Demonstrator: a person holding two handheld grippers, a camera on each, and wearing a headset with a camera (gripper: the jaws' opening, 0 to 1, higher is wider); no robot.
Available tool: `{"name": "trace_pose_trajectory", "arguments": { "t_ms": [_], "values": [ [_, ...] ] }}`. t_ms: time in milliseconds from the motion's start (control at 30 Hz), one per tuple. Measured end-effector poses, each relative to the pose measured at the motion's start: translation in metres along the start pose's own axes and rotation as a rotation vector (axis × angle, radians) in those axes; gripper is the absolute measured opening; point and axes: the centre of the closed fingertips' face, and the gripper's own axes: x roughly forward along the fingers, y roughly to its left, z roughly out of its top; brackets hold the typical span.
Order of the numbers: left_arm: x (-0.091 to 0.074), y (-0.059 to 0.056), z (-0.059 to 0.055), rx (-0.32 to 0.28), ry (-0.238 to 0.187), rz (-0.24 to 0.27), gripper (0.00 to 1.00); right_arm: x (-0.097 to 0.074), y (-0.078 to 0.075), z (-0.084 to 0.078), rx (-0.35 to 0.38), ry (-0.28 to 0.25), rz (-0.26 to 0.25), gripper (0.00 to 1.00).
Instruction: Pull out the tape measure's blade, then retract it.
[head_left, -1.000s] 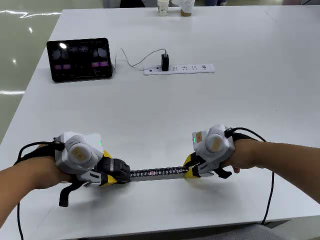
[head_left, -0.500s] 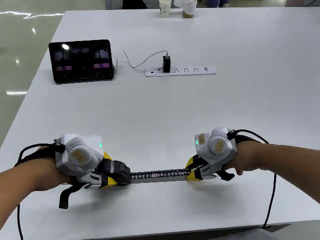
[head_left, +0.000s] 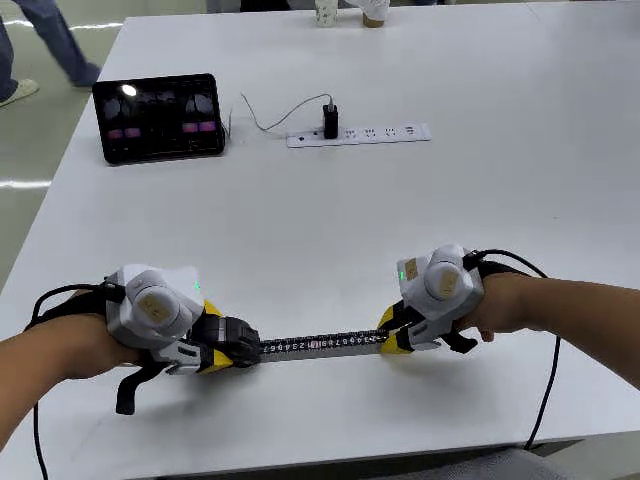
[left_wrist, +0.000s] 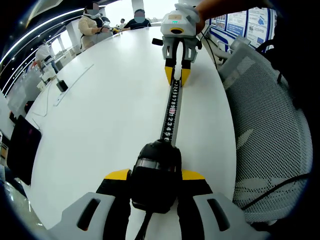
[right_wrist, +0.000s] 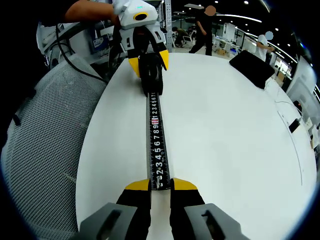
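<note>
Head view: tape measure case (head_left: 235, 340) on the white table (head_left: 420, 210), near its front edge, clamped in the left gripper (head_left: 218, 340). Blade (head_left: 320, 344) is out, lying flat across to the right gripper (head_left: 388, 335). Tablet (head_left: 158, 117) and power strip (head_left: 360, 135) well behind.

Left gripper view: jaws closed tight on both sides of the black case (left_wrist: 155, 162). Blade (left_wrist: 171, 112) runs straight ahead to the right gripper (left_wrist: 177, 77).

Right gripper view: jaws nearly together, pinching the blade's tip (right_wrist: 158, 182) between the yellow pads (right_wrist: 137, 186). Numbered blade leads to the case (right_wrist: 150, 75) in the left gripper (right_wrist: 148, 61).
</note>
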Motion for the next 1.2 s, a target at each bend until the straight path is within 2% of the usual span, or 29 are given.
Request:
{"name": "trace_pose_trajectory", "arguments": {
  "t_ms": [200,1200],
  "values": [
    [0.000,0.000,0.000,0.002,0.003,0.002,0.30,0.000,0.001,0.001,-0.010,0.009,-0.002,0.10],
    [-0.002,0.000,0.000,0.002,0.000,0.002,0.30,-0.011,0.002,-0.016,0.013,0.019,-0.017,0.10]
  ]
}}
